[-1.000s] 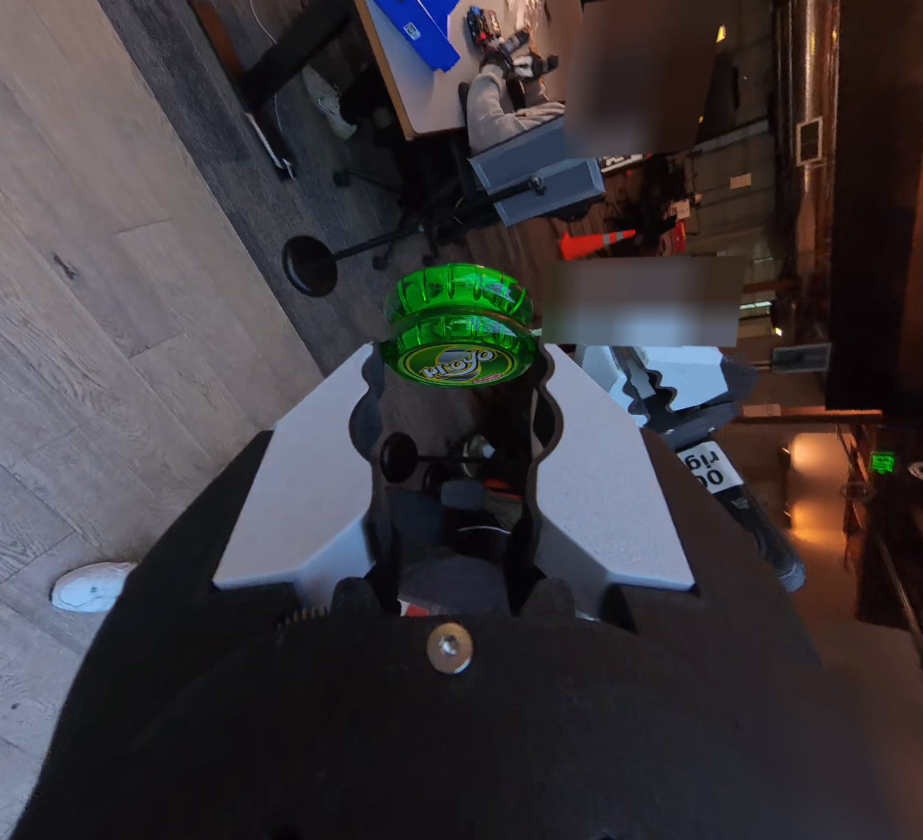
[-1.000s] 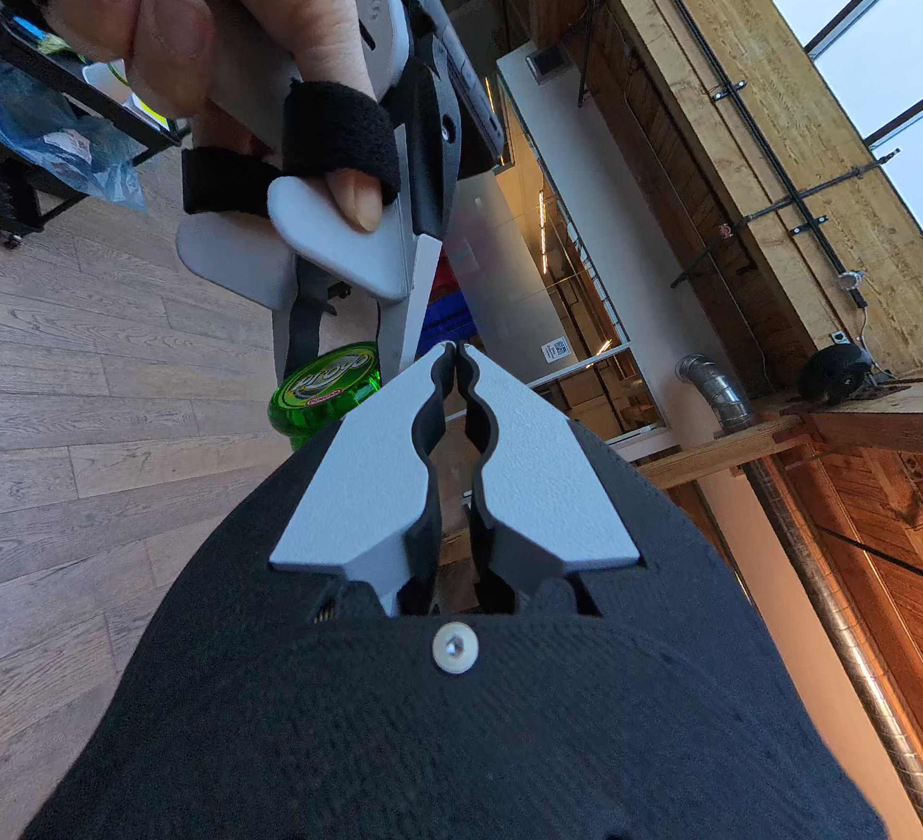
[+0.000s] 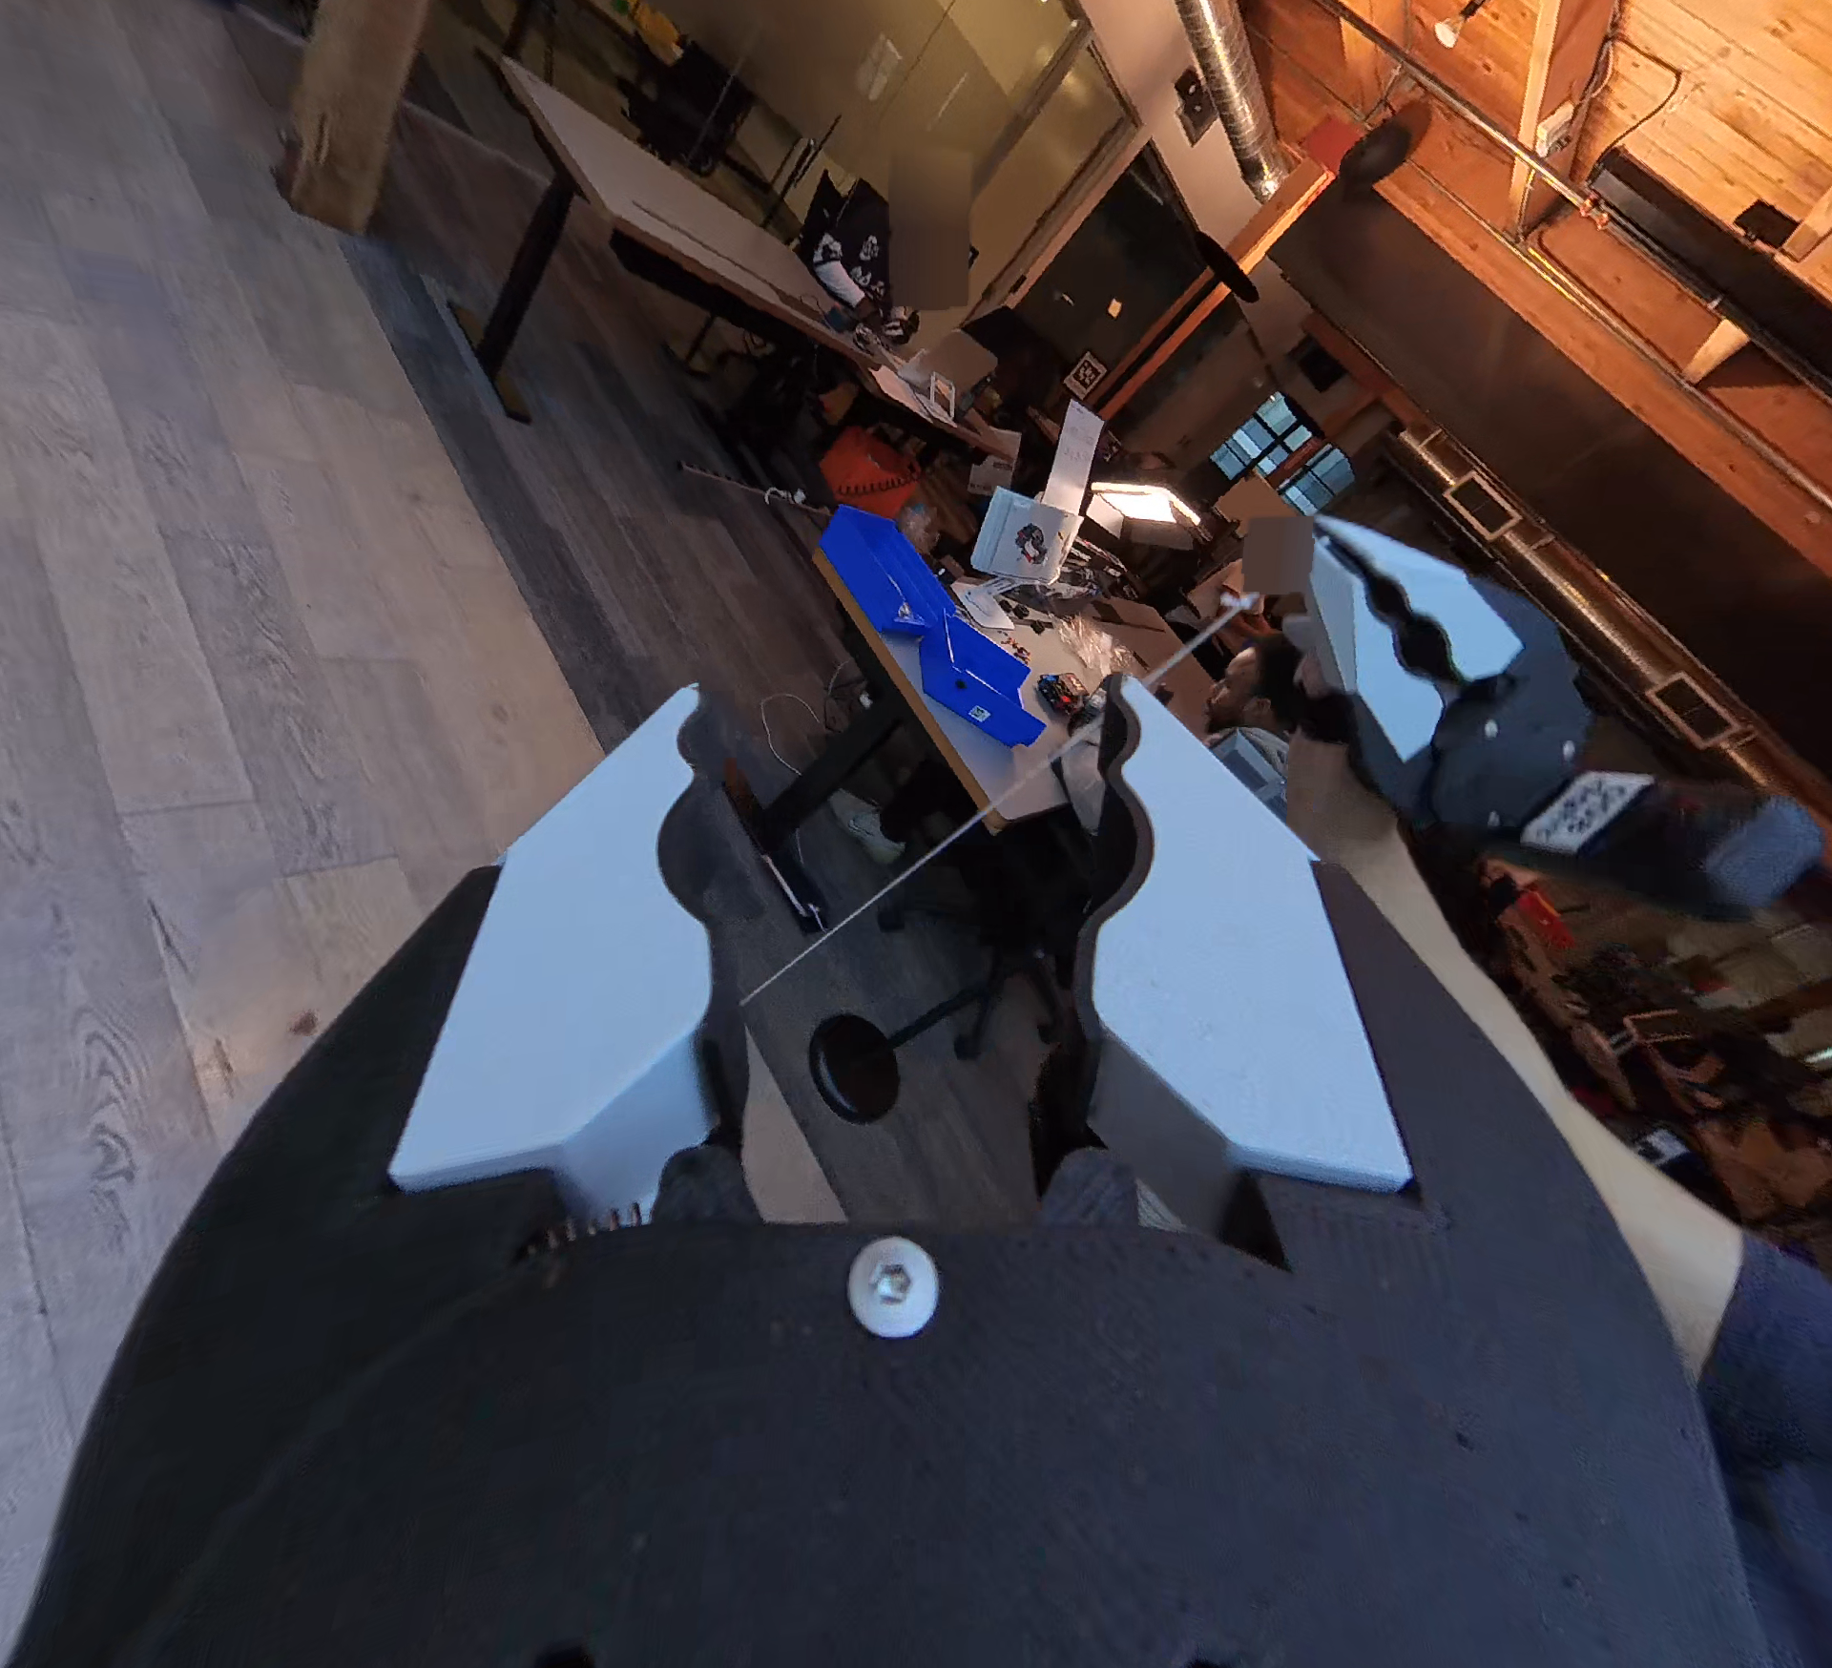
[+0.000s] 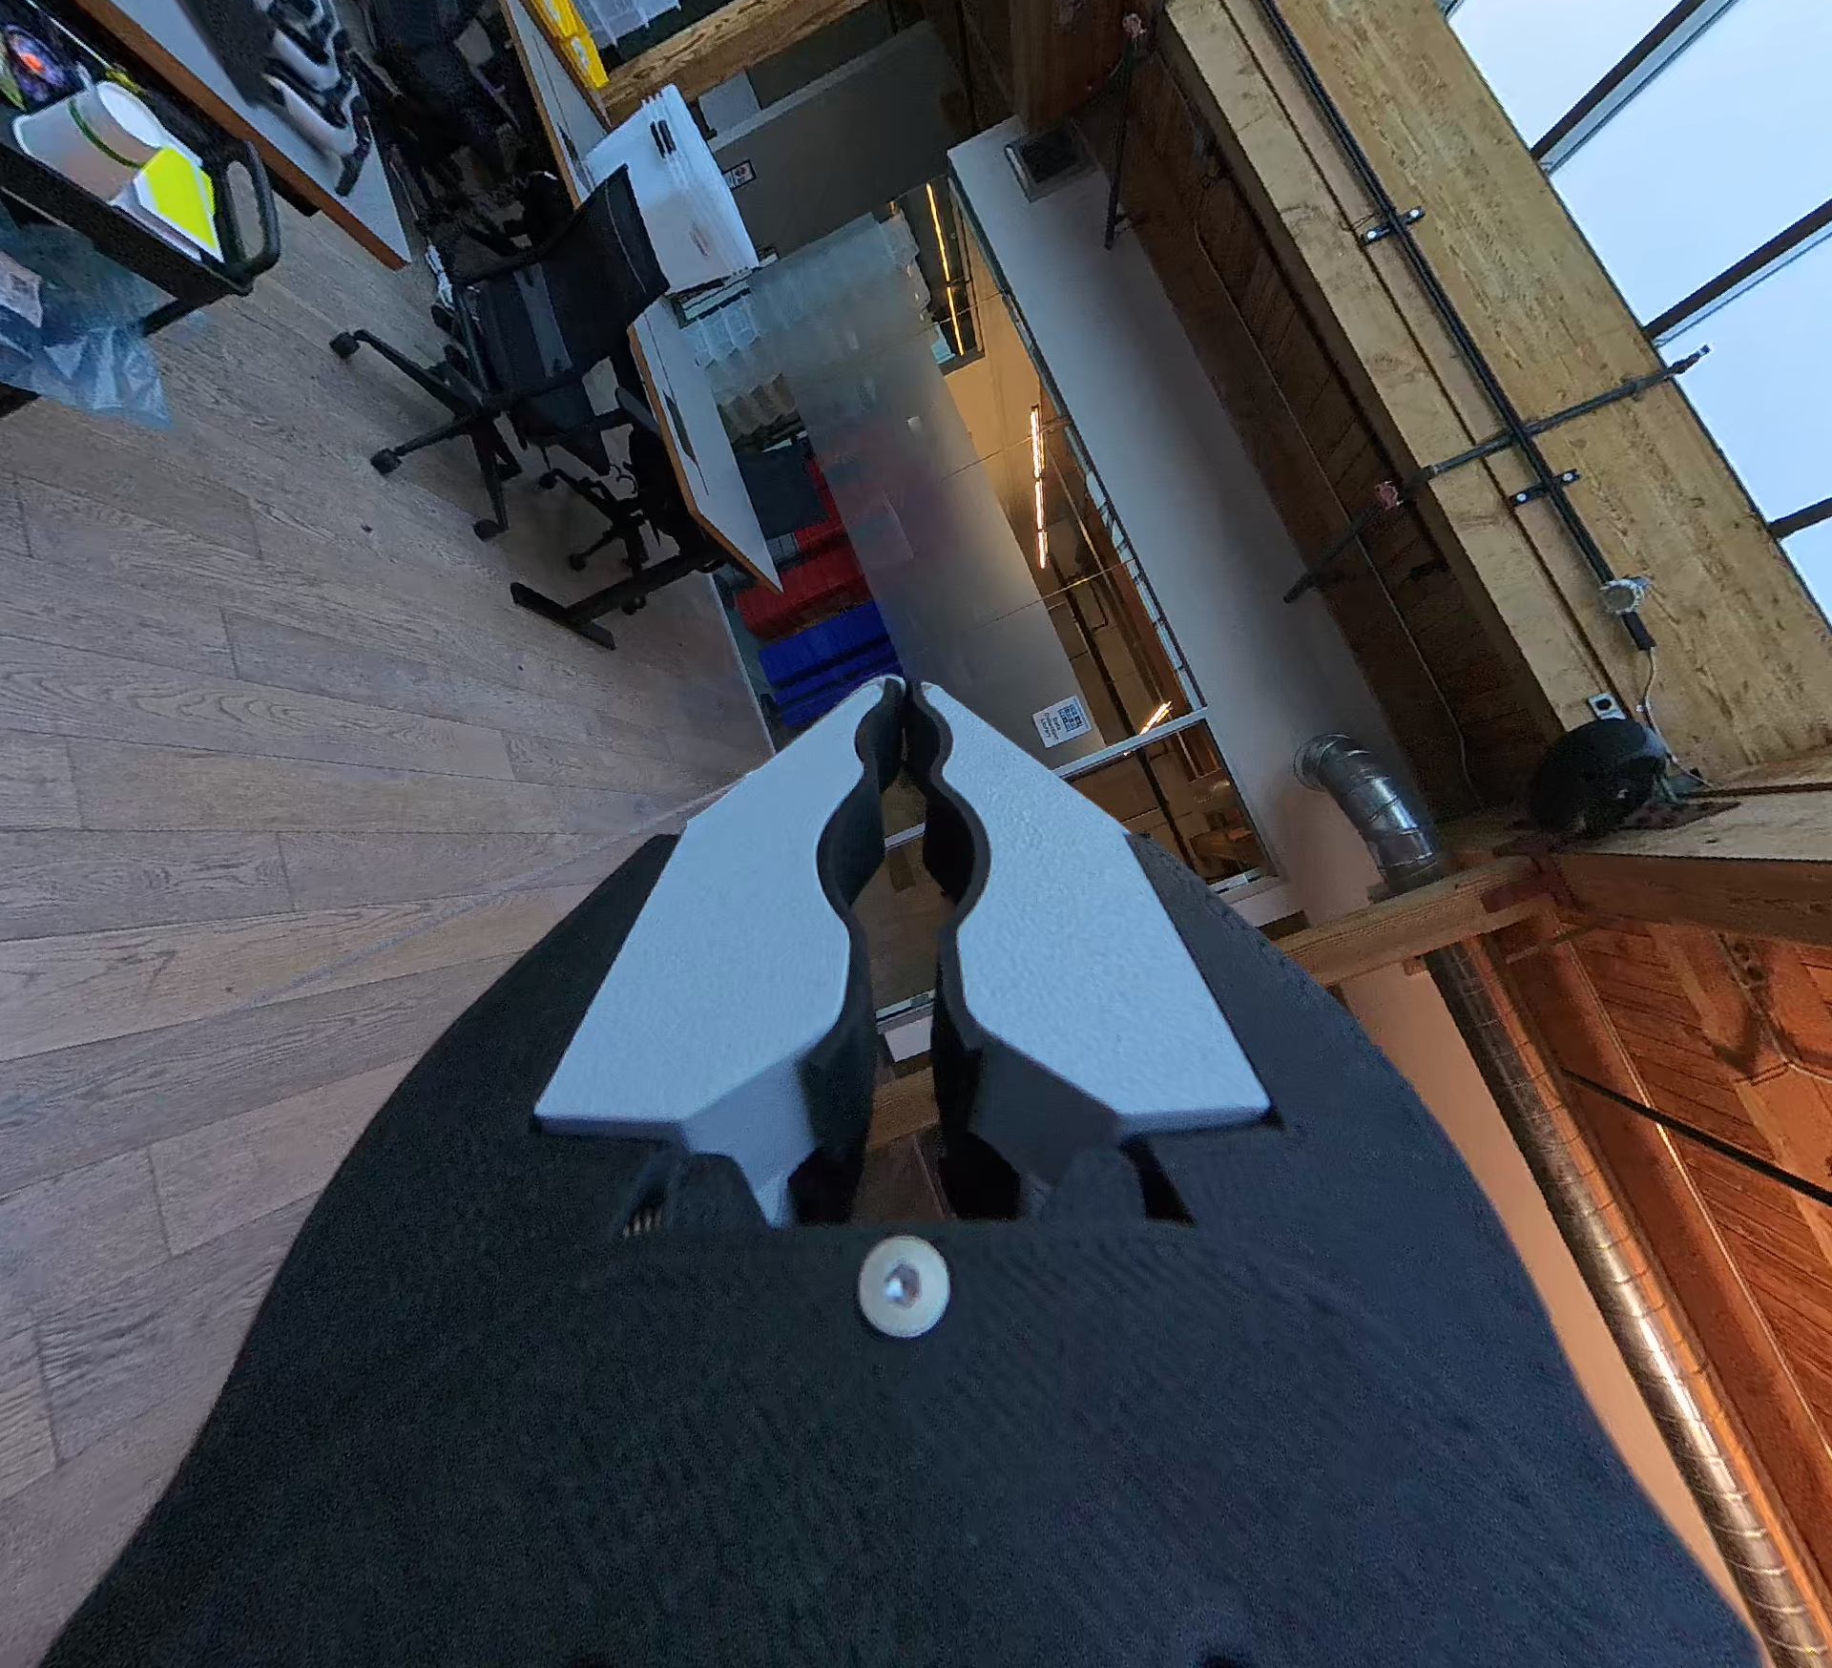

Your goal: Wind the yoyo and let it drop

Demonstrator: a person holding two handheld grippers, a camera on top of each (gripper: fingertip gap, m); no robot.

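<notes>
The yoyo is gone from both views: a second ago it sat clamped in our left gripper (image 3: 907, 708), whose jaws now stand wide apart on nothing. Only its white string (image 3: 991, 812) shows, running taut from between those fingers up to our right gripper (image 3: 1333, 535), beside and above the left, its jaws pressed together, seemingly on the string's end. We judge the drop made; the yoyo likely hangs below the left gripper, unseen.

Grey plank floor (image 3: 198, 530), timber ceiling (image 3: 1685, 84) — long worktops (image 3: 694, 213) (blue bins (image 3: 882, 570) on one), skylight windows (image 4: 1636, 34).
</notes>
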